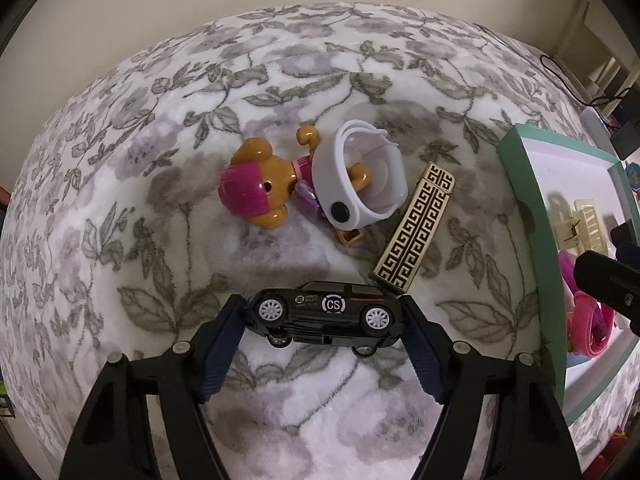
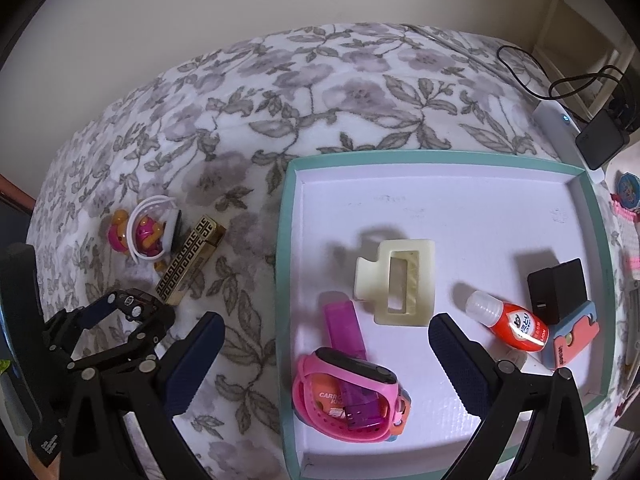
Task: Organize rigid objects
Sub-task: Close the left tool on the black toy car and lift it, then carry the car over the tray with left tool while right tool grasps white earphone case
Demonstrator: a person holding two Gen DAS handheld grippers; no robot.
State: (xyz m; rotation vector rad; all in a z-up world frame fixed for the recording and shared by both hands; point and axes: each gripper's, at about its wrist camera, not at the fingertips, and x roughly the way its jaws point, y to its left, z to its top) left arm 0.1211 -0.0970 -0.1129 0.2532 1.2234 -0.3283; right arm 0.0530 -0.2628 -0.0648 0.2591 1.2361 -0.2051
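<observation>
**Left jaws on the car, right jaws empty**

My left gripper (image 1: 324, 316) has its jaws about two-thirds apart, blue ribbed pads touching both ends of the black toy car (image 1: 326, 314). It lies on its side on the fuzzy floral blanket (image 1: 160, 160), long axis across my jaws, wheels toward the camera, left of the tray (image 2: 288, 280). My right gripper (image 2: 326, 344) is wide open over the tray's near left corner, holding nothing.

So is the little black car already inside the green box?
No, the black toy car lies on the flowered blanket between the left gripper's fingers, outside the green box.
</observation>
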